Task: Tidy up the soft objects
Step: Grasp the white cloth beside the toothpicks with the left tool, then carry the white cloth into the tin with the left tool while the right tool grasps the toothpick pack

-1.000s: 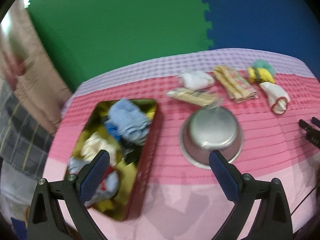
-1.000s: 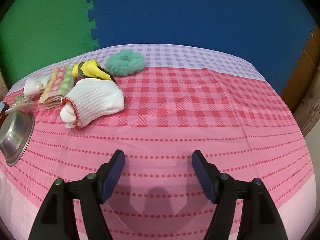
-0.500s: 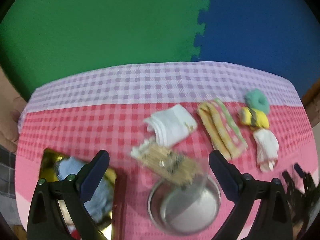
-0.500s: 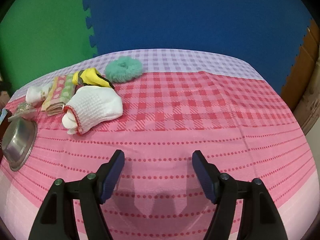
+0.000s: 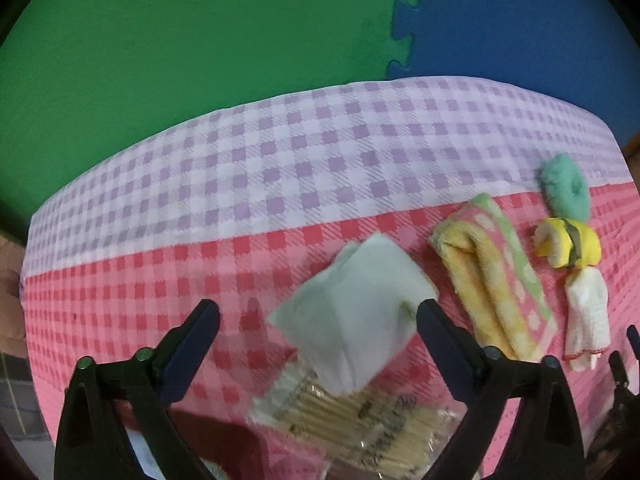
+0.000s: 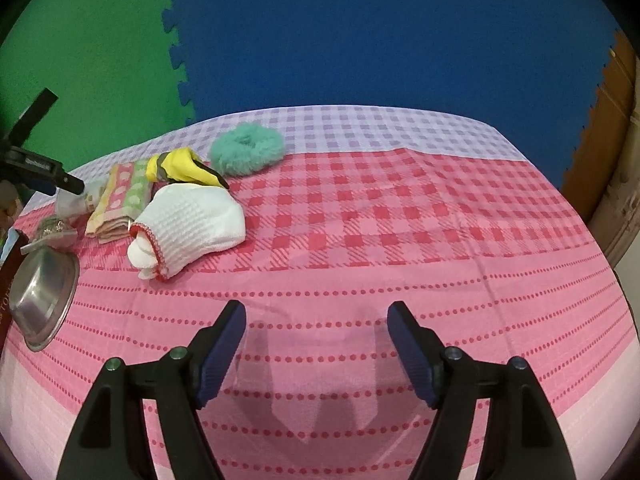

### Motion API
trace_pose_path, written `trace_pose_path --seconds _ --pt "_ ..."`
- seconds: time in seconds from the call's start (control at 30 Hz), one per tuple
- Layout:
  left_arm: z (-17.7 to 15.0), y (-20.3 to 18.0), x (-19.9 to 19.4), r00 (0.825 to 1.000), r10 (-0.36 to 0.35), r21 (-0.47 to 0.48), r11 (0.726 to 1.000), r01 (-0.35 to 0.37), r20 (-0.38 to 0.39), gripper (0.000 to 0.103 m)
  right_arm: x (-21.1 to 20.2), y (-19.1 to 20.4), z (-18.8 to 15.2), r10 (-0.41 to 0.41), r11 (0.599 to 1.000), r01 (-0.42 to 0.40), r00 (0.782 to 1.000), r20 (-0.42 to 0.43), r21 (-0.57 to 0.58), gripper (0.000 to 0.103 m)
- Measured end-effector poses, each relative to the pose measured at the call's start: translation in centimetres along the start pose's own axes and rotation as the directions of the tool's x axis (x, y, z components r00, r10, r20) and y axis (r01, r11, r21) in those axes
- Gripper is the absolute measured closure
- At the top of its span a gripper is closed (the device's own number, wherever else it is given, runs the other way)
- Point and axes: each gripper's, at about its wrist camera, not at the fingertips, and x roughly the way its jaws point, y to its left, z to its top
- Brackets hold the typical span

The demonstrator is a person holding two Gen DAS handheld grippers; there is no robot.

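My left gripper (image 5: 318, 316) is open, its jaws either side of a folded white cloth (image 5: 352, 316) on the checked tablecloth. To its right lie a yellow, pink and green towel (image 5: 492, 276), a yellow rolled sock (image 5: 568, 246), a white sock (image 5: 586, 314) and a teal scrunchie (image 5: 564, 186). My right gripper (image 6: 316, 322) is open and empty over bare pink cloth. In its view the white sock (image 6: 192, 228), yellow sock (image 6: 180, 166), towel (image 6: 122, 196) and scrunchie (image 6: 246, 148) lie far left.
A clear packet of wooden sticks (image 5: 360, 416) lies just below the white cloth. A steel bowl (image 6: 42, 296) sits at the left edge of the right wrist view, with a red tin's edge (image 6: 8, 276) beside it. Green and blue foam mats stand behind the table.
My left gripper has moved forward from over the tin and bowl to the white cloth, which now sits between its open jaws. The right gripper has barely moved.
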Motion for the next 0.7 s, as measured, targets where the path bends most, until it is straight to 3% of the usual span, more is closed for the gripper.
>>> trace_pose_path --seconds 0.03,0.07,0.1,0.27,0.4,0.47,0.7 --pt "0.0 0.1 0.4 0.999 -0.045 -0.010 0.999 0.045 -0.010 0.057 0.0 0.0 0.0 0.000 1.000 0.000 1.000 0.002 0.000 0.028" --pt "0.0 0.4 1.1 0.991 -0.125 -0.045 0.991 0.123 -0.042 0.076 0.0 0.0 0.1 0.002 1.000 -0.002 1.000 0.005 0.002 0.028" --pt "0.1 0.6 1.6 0.987 -0.150 -0.084 0.986 0.145 -0.057 0.085 0.0 -0.1 0.1 0.003 1.000 -0.003 1.000 0.008 0.005 0.028" --pt "-0.6 0.7 0.1 0.991 -0.130 -0.137 0.982 0.133 0.030 0.089 0.0 -0.2 0.1 0.000 1.000 0.000 1.000 0.013 0.021 0.028" --pt "-2.3 1.2 -4.2 0.975 -0.154 -0.245 0.951 0.191 0.161 0.089 0.0 -0.2 0.1 0.002 1.000 -0.003 1.000 0.015 0.024 0.028" --pt "-4.0 1.4 -7.1 0.957 -0.165 -0.281 0.932 0.230 0.238 0.088 0.0 -0.3 0.2 0.003 1.000 -0.003 1.000 0.016 0.026 0.028" --pt "-11.5 3.1 -14.6 0.925 -0.120 -0.320 0.915 0.243 0.359 0.088 0.0 -0.2 0.2 0.001 1.000 -0.001 1.000 0.008 0.025 0.028"
